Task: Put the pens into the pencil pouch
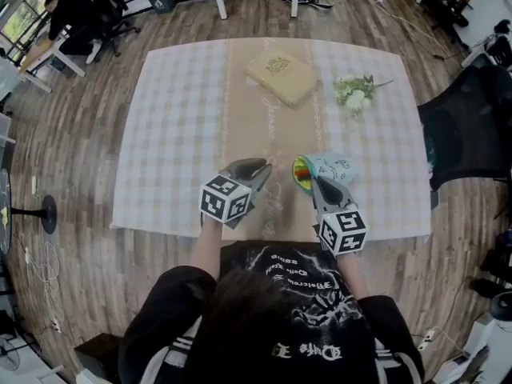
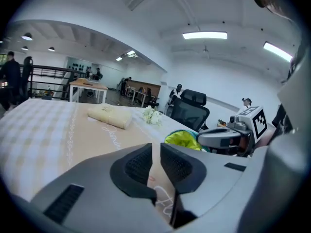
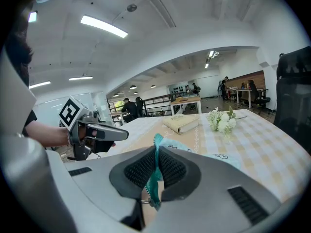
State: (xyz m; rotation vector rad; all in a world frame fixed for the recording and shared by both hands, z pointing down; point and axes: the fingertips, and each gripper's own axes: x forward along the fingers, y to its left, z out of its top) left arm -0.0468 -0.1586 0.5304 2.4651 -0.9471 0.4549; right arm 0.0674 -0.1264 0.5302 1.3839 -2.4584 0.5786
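Observation:
The light blue pencil pouch (image 1: pixel 334 166) lies on the beige runner near the table's front edge, its yellow-green lining (image 2: pixel 182 139) showing at the open mouth. Small red and green bits sit inside that mouth; I cannot tell whether they are pens. No loose pen shows on the table. My right gripper (image 1: pixel 314 181) is shut on the pouch's teal rim (image 3: pixel 156 152) and holds it up. My left gripper (image 1: pixel 262 166) hovers just left of the pouch, jaws (image 2: pixel 155 149) a narrow slit apart with nothing between them.
A cream notebook (image 1: pixel 280 77) lies at the far middle of the checked tablecloth (image 1: pixel 176 134), and a sprig of white flowers (image 1: pixel 354 94) to its right. A black office chair (image 1: pixel 468 122) stands off the table's right side. People and desks fill the background.

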